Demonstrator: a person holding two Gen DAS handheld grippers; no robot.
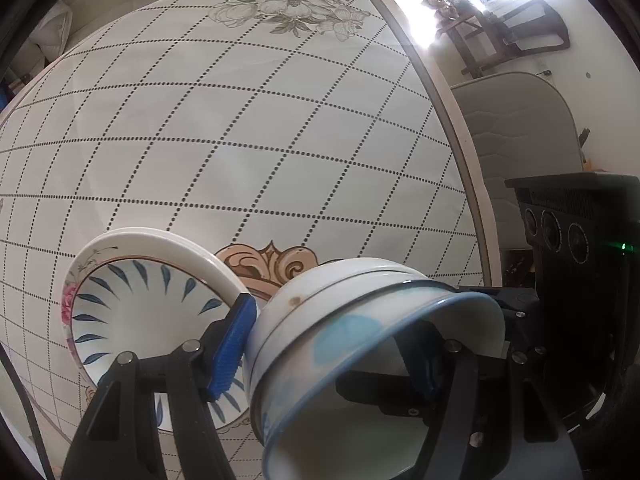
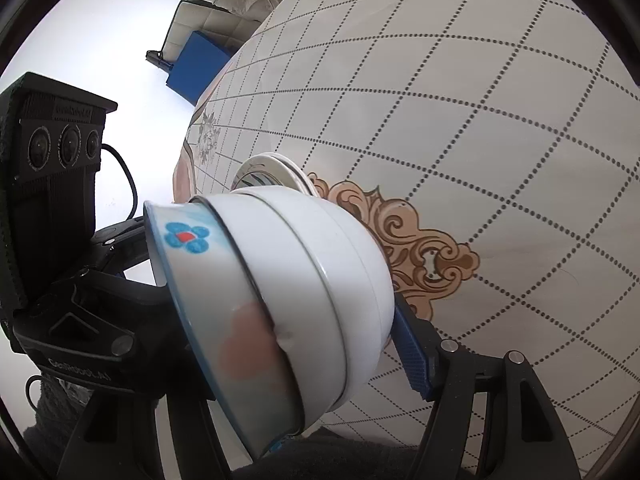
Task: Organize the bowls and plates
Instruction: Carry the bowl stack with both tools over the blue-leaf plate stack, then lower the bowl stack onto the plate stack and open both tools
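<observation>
You are in the carrying step: both grippers share one nested stack of bowls, lifted clear of the desk and tipped on its side. Your left gripper has its jaws spread wide across the stack, the blue pad pressed on the white outer wall and the other finger reaching inside the mouth. Your right gripper grips the same stack from the opposite side, jaws equally wide, its blue pad against the base end; the other finger is hidden behind the bowls.

The plates sit stacked near the desk's near left edge, the top one painted with blue leaves, just beyond the left pad. They look already gathered.

Next, I judge, you must level the stack and set it down beside or on the plates. That calls for both hands moving together, since either grip slipping would tip the bowls out.

The desk wears a cream cloth with a dotted grid, flower prints far off and a brown scroll ornament close by. Beyond its edge stand a padded chair and bright window glare.
</observation>
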